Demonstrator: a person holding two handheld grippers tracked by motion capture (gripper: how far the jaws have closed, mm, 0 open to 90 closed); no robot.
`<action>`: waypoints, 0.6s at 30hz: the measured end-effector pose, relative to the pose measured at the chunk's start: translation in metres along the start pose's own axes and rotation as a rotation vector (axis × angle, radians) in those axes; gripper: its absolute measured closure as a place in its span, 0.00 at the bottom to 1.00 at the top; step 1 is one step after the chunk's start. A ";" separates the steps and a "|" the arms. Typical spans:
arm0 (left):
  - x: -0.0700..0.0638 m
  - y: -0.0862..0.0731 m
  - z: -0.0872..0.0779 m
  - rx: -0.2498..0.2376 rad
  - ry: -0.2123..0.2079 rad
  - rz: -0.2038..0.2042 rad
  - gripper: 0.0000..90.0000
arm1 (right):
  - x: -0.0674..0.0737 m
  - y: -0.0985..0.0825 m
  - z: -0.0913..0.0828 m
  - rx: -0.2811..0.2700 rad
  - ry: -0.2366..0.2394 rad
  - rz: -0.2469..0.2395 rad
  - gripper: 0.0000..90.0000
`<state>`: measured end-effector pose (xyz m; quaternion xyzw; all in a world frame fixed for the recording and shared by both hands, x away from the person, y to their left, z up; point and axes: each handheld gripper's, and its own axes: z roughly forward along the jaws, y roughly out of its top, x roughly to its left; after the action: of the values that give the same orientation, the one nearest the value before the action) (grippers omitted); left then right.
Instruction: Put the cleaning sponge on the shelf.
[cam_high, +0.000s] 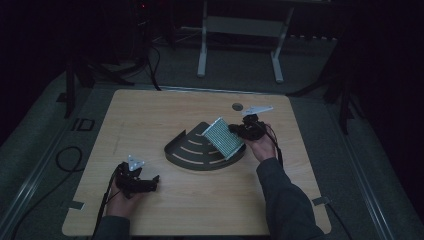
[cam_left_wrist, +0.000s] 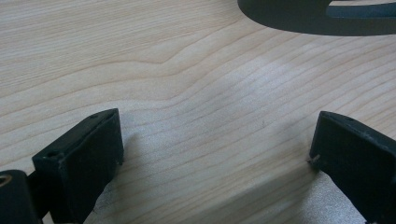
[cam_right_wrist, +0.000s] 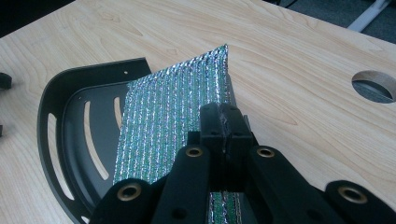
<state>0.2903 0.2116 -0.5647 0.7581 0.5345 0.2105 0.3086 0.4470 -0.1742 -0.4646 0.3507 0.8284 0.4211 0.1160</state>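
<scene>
- Right gripper (cam_right_wrist: 223, 122): jaws drawn together and clamped on the near edge of a silver-green scouring pad (cam_right_wrist: 173, 116). In the right gripper view the two black jaws meet on the thin edge of the pad, with no gap showing between them.
- The scouring pad rises away from the right gripper, tilted up on edge, its ribbed glittering face turned toward the left of that view. In the high view the pad (cam_high: 223, 137) extends from the gripper (cam_high: 239, 131) toward the middle of the counter.
- A black fan-shaped slotted tray (cam_right_wrist: 65, 140) lies under and beyond the pad, on the far side from the right gripper. The pad's lower part sits over the tray's floor; whether it touches the floor cannot be told.
- Left gripper (cam_left_wrist: 215, 144): jaws well apart, nothing between them. Bare wood of the counter (cam_left_wrist: 187, 70) shows in the gap.
- The curved rim of the tray (cam_left_wrist: 317, 18) lies ahead of the left gripper, well apart from its jaws.
- In the high view the left gripper (cam_high: 150, 181) rests low on the counter (cam_high: 150, 115), well away from the pad.
- A round cable hole (cam_right_wrist: 376, 85) in the counter lies to the right of the right gripper.
</scene>
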 end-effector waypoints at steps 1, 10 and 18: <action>0.000 0.000 0.000 0.000 0.000 0.000 0.03 | 0.000 0.000 0.000 -0.001 -0.001 0.000 0.99; 0.000 0.000 0.000 0.000 0.002 -0.001 0.03 | 0.000 -0.002 0.006 0.009 -0.006 -0.003 0.99; 0.000 0.000 0.000 0.000 0.003 -0.002 0.03 | 0.000 -0.004 0.010 0.028 -0.019 -0.012 0.99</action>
<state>0.2903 0.2112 -0.5647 0.7574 0.5357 0.2110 0.3080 0.4498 -0.1697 -0.4737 0.3514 0.8350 0.4056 0.1214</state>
